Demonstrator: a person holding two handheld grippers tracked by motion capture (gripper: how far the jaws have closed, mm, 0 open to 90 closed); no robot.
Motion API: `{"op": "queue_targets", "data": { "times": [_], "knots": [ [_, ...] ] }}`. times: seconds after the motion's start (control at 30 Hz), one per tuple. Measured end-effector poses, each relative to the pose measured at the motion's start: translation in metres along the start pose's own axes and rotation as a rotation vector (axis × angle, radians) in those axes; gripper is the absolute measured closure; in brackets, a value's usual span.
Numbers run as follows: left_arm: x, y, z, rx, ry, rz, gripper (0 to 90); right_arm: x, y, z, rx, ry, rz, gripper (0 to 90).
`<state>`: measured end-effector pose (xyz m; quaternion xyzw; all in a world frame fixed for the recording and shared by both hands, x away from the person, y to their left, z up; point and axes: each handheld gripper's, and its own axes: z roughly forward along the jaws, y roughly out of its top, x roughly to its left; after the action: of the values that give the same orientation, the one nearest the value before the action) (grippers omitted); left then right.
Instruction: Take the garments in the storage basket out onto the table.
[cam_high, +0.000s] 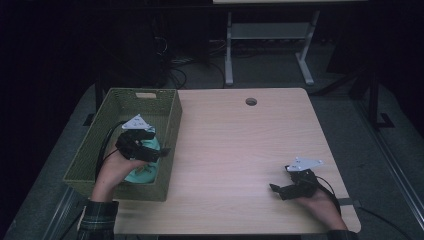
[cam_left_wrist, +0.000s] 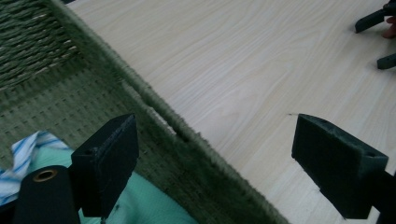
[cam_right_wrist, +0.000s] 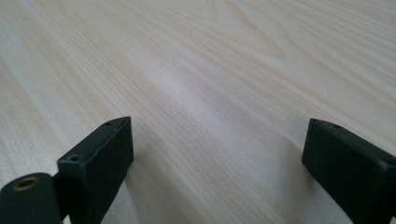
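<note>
Left hand-held gripper (cam_high: 159, 150) gapes empty over basket (cam_high: 172, 120) rim (mint bag (cam_high: 142, 172) inside). Right hand-held gripper (cam_high: 278, 189) spread wide, low on bare worktop (cam_high: 240, 150).

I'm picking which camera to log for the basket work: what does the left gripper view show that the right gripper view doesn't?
Left gripper view alone: the green woven basket, its near wall running between the open jaws of the left claw, a mint-green cloth bag inside it, and the other claw far off at the top right. Right gripper view alone: the right claw, open, low over bare wood. Both share the light wooden table, with nothing gripped.
</note>
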<state>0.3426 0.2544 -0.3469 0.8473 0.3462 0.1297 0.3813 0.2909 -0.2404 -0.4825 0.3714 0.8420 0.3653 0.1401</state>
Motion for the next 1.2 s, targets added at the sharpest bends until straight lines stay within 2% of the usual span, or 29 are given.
{"op": "queue_targets", "data": {
  "times": [0.23, 0.4, 0.7, 1.1, 1.2],
  "knots": [
    [0.010, -0.006, -0.006, -0.004, 0.022, -0.024, 14.4, 0.000, 0.000, 0.000, -0.001, -0.001, 0.003, 8.7],
    [0.019, -0.011, -0.008, -0.017, 0.050, -0.013, 15.7, 0.000, 0.000, 0.000, 0.000, 0.000, 0.000, 8.7],
    [0.034, -0.021, -0.009, -0.018, 0.090, -0.022, 15.7, 0.000, 0.000, 0.000, 0.000, 0.000, 0.000, 8.7],
    [0.054, -0.039, -0.002, 0.030, 0.126, -0.043, 15.7, 0.000, 0.000, 0.000, 0.000, 0.000, 0.000, 8.6],
    [0.058, -0.044, 0.002, 0.056, 0.134, -0.049, 15.7, 0.000, 0.000, 0.000, 0.000, 0.000, 0.000, 8.6]
  ]
}}
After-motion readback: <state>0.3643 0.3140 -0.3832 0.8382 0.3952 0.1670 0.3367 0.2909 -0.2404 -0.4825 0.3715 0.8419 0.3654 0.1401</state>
